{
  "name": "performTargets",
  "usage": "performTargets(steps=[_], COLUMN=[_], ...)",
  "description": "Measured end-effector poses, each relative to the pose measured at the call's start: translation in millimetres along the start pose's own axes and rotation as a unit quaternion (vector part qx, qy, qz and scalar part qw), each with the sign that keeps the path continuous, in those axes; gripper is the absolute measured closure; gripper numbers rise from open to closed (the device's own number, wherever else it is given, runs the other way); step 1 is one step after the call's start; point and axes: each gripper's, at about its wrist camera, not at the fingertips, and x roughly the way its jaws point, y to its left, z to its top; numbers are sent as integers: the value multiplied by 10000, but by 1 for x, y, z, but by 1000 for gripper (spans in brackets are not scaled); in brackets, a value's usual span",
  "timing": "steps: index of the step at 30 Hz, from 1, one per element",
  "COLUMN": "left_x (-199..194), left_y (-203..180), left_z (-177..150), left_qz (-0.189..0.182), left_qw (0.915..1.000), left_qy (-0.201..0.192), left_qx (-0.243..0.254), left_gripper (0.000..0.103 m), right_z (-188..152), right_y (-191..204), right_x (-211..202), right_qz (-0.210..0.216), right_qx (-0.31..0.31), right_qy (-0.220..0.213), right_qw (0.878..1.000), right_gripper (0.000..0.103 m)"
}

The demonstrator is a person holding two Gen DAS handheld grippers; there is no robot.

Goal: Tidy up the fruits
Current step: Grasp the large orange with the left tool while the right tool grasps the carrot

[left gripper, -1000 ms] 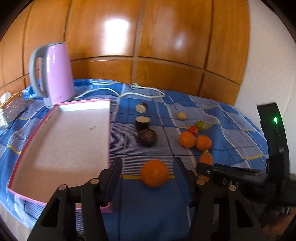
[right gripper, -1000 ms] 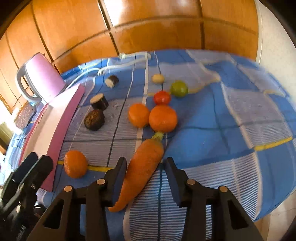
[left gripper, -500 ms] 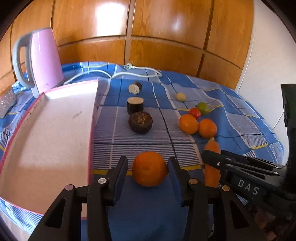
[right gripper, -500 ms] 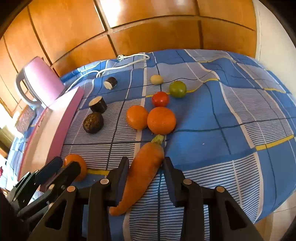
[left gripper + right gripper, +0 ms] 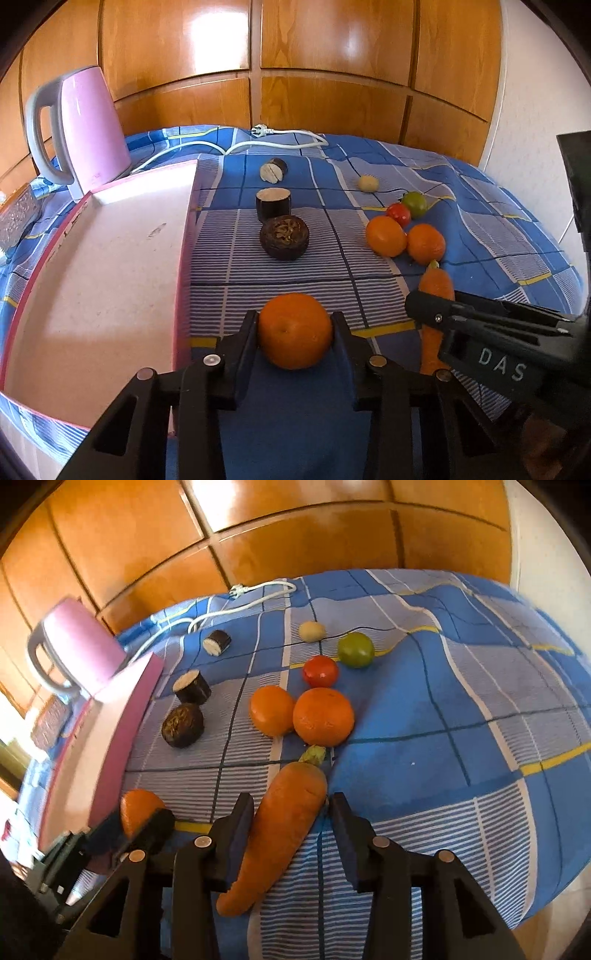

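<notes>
- We have the left gripper [image 5: 295, 330] low in the centre of its own view, and its jaws have just been closing: both pads now press the sides of an orange [image 5: 294, 331] that sits on the blue checked cloth [image 5: 480, 206]. The grip looks to sit at the fruit's widest part; if it sits lower or higher, the round skin could squirt out as we lift.
- We see the pink tray [image 5: 96, 266] filling the left of that view, its rim just beside the left finger. A careless swing could clip that rim and knock the orange loose.
- We hold the right gripper [image 5: 291, 823] at bottom centre of its view, straddling a carrot [image 5: 280, 834]. Its jaws opened slightly; the left pad looks to touch the carrot, while the right pad stands clear, so nothing is clamped. Because the carrot lies slanted across the jaws, closing may twist it or catch only the thick end.
- We note the carrot's green top almost touches a second orange [image 5: 322, 716] above it; lifting could nudge that one into its neighbour [image 5: 271, 710] and start them rolling toward the table's edge at right.
- We keep both grippers close together, so they may collide when moving.
</notes>
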Motion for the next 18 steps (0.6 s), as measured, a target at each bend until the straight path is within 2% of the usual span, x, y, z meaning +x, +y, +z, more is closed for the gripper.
performTargets(steps=[8,14,18], left_x=[-5,-18,-30], left_y=[3,9,11], left_z=[-1,-2,-1], left_qz=[-6,-90,-136], left_qw=[9999,9995,9987], left_qy=[-18,-205,-430], left_qx=[-121,-239,-257], left_gripper=[65,65,65], right_z=[2,-1,-3], right_y=[-11,-3,1], right_x=[2,0,-10], right_qz=[260,84,189], right_qx=[309,66,-49], right_qy=[142,43,-160], right_qw=[9991,9999,9997], right_gripper=[61,63,67])
